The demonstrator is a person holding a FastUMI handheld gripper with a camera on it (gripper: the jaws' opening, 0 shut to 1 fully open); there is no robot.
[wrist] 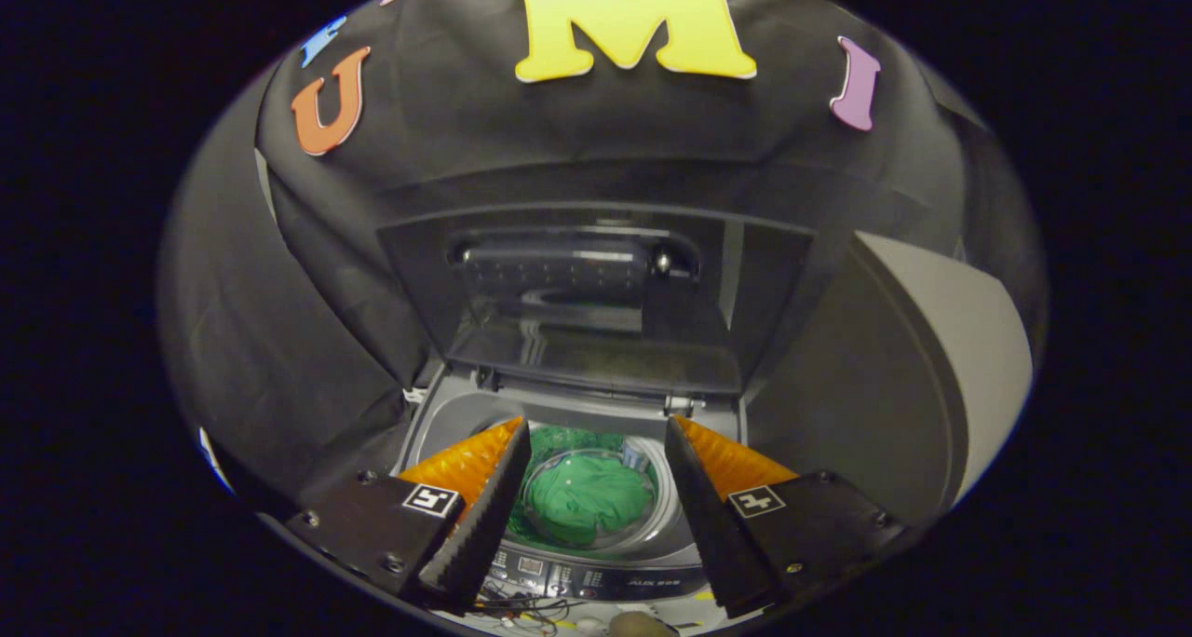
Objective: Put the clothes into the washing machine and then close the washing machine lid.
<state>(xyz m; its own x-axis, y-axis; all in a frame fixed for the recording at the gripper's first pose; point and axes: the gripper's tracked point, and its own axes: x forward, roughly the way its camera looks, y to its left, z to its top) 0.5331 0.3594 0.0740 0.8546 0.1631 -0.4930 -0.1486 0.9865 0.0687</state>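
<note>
A green garment (585, 503) lies bunched in the drum of a small grey top-loading washing machine (447, 413), seen from above between my fingers. The machine's dark see-through lid (596, 292) stands raised, leaning back against the booth wall behind the drum. My gripper (596, 432) hovers above the machine's opening, open, with nothing between its orange-backed black fingers (484, 516). The garment is well below the fingertips, not touched by them.
The machine's control panel (596, 581) runs along its near edge, with thin cables (521, 609) lying just in front of it. A grey curved panel (941, 358) stands to the right of the machine. Black cloth closes off the left and back.
</note>
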